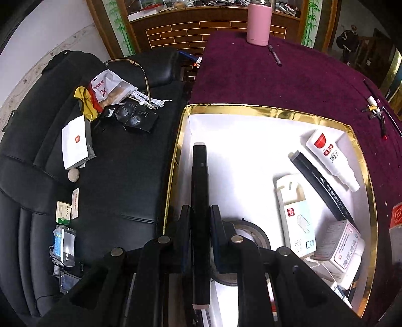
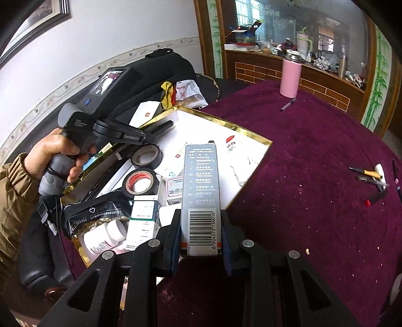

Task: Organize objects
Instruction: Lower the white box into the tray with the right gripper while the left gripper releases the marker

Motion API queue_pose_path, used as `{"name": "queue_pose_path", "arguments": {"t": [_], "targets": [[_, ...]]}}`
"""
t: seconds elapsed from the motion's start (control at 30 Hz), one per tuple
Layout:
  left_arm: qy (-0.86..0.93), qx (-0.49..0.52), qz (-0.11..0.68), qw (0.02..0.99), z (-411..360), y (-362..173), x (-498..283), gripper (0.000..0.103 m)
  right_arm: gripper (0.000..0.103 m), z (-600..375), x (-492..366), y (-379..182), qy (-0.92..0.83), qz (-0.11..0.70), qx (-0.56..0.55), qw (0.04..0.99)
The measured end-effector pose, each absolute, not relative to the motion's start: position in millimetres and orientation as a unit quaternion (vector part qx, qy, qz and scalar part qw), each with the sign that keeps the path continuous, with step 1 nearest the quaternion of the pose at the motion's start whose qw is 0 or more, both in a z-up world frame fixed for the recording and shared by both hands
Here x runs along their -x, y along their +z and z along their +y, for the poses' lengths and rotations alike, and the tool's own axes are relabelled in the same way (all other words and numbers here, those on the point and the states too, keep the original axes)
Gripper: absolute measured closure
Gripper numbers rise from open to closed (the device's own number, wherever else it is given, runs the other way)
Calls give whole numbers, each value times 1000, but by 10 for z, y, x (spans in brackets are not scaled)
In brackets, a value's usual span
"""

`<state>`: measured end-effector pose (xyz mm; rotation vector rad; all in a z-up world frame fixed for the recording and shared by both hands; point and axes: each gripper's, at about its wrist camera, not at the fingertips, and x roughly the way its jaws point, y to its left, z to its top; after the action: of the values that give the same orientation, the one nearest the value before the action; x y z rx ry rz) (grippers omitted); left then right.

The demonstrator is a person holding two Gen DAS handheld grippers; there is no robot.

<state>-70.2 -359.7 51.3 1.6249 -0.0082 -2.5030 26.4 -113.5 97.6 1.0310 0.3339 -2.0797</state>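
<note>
A gold-rimmed white box (image 1: 251, 109) sits on the purple tablecloth and holds several items. My left gripper (image 1: 200, 213) is shut on a long black marker (image 1: 199, 181) and holds it over the box's left part. In the box lie a white tube (image 1: 329, 153), a black bar (image 1: 319, 183), a staples box (image 1: 299, 216) and a tape roll (image 1: 251, 234). My right gripper (image 2: 201, 231) is shut on a tall grey barcode box (image 2: 201, 191), held over the gold-rimmed box's (image 2: 226, 123) near right edge. Two tape rolls (image 2: 140, 182) and a pill bottle (image 2: 100, 239) show there.
A pink flask (image 1: 258, 24) and a pen (image 1: 275, 55) stand at the table's far side. Loose pens (image 2: 371, 178) lie on the cloth at the right. A black sofa (image 1: 120, 176) with packets and boxes runs along the table's left.
</note>
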Motion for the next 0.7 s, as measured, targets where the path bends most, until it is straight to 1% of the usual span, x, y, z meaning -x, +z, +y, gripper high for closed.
{"name": "queue_pose_path", "arguments": {"t": [0.2, 0.33, 0.43, 0.6, 0.7], "targets": [[-837, -543, 8, 69, -3591, 466, 737, 88, 73, -1332, -162, 965, -811, 138, -409, 395], [-837, -545, 32, 35, -3558, 441, 676, 88, 73, -1436, -130, 984, -809, 141, -406, 400], [-840, -539, 13, 52, -3539, 439, 637, 88, 73, -1528, -83, 986, -808, 145, -406, 403], [-842, -535, 33, 62, -3679, 417, 639, 89, 73, -1707, 90, 977, -800, 138, -418, 409], [-843, -534, 29, 60, -3641, 420, 629, 89, 73, -1867, 219, 976, -786, 126, -437, 420]]}}
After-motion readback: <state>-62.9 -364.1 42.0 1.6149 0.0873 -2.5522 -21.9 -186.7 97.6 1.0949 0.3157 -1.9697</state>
